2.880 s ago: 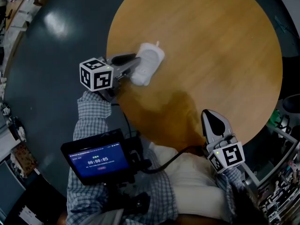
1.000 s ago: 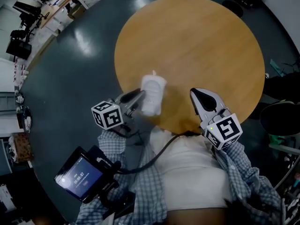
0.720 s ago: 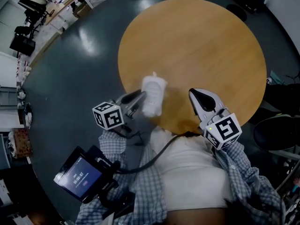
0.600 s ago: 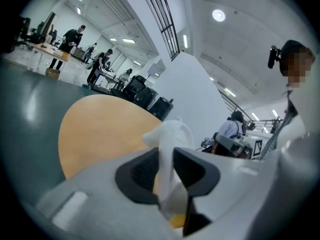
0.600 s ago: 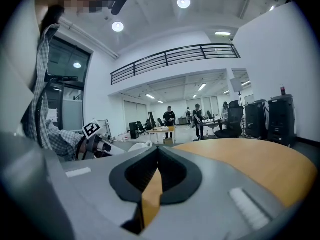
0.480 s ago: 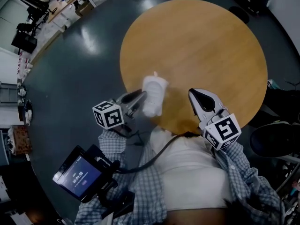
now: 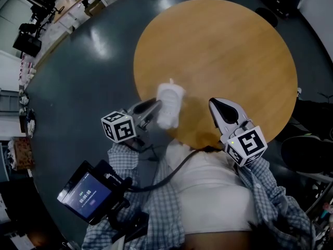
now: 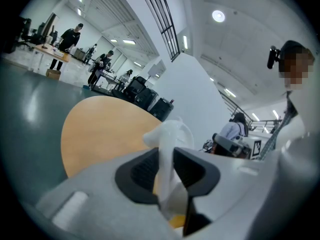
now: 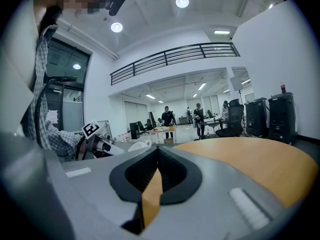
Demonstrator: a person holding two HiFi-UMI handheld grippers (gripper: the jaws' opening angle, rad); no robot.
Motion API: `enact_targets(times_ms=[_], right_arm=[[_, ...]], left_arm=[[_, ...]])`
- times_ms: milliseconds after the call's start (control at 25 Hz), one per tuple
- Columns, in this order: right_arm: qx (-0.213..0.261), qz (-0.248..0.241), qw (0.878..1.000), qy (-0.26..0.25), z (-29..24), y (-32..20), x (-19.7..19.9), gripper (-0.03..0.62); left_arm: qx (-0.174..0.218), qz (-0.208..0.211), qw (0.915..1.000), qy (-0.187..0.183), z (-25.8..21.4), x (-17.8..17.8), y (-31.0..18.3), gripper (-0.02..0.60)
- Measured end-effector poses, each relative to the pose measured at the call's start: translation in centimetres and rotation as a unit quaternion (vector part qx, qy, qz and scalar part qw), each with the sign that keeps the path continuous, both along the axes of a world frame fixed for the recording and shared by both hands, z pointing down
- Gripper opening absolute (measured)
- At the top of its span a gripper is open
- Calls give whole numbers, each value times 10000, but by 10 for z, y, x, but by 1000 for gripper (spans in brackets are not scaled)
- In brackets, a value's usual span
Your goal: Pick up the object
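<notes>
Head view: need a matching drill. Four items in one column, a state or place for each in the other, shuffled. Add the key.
Items:
1. left gripper
2. right gripper
3. white object
4. screen

States and places:
A. lit, at the lower left of the head view
B. jaws together, nothing in them
C. pinched between two jaws
D. shut on something white

Pairs: 1-D, 2-B, 3-C, 4-A
</notes>
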State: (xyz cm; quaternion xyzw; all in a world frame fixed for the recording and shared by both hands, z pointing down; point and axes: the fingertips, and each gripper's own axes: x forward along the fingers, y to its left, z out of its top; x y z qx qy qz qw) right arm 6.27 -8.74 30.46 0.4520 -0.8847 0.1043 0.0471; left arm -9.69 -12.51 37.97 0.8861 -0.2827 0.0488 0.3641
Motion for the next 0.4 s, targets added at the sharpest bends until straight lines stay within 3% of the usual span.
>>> enact_targets(times_ms=[400], right_arm=[[4,13,10000,3,1,2,0,5]], left_arm=[[-2,-1,10000,7,1,-2,2,95]])
